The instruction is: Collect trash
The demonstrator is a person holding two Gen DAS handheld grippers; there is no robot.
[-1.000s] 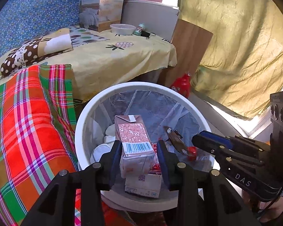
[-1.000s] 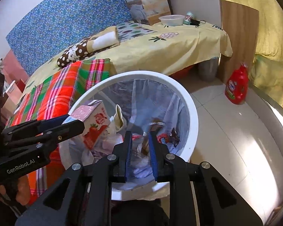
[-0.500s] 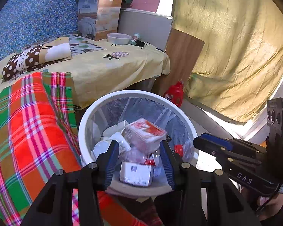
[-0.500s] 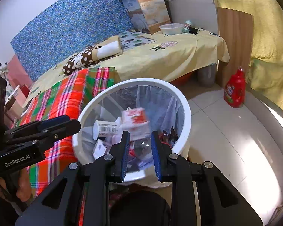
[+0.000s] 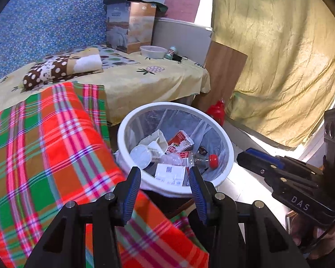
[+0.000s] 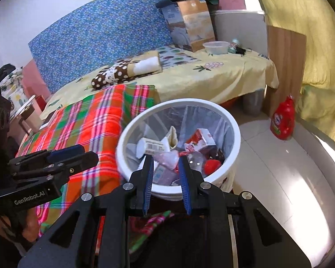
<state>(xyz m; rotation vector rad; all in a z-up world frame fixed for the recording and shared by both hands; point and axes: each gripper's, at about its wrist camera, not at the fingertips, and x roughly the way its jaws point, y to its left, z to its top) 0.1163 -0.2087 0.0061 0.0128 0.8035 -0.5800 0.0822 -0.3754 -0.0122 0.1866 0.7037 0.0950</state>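
Beyond my left hand-held gripper [image 5: 165, 176], whose fingers are spread wide with nothing between them, stands the white trash bin [image 5: 229, 156], beside the bed and lined with a clear bag. My trash lies inside that bin: a strawberry milk carton [image 5: 181, 144] tipped against the far side, a white cup [image 5: 140, 156] toward the bed side, a flat white box with a printed code [image 5: 170, 172] at the near rim, and a clear bottle with a red cap [image 5: 212, 160] on the side away from the bed. My right hand-held gripper [image 6: 166, 172] hangs just short of the bin's near rim, its blue-padded fingers parted by a narrower gap and holding nothing; through that gap I see crumpled clear plastic [image 6: 167, 157] in the bin. From the right wrist the bin [image 6: 236, 129] shows the carton [image 6: 199, 141] toward its far right, a labelled white tube [image 6: 153, 146] on the bed side, and the red cap [image 6: 212, 164] near the front. Only the right wrist view shows the whole red detergent bottle [image 6: 282, 120] on the floor tiles past the bin, by a wooden board [image 6: 285, 67]; the left wrist view hides most of it behind the bin's rim. The left wrist view alone takes in the wide yellow curtain [image 5: 279, 55] past the bin. A plaid blanket [image 5: 44, 145] on the bed reaches right up to the bin.
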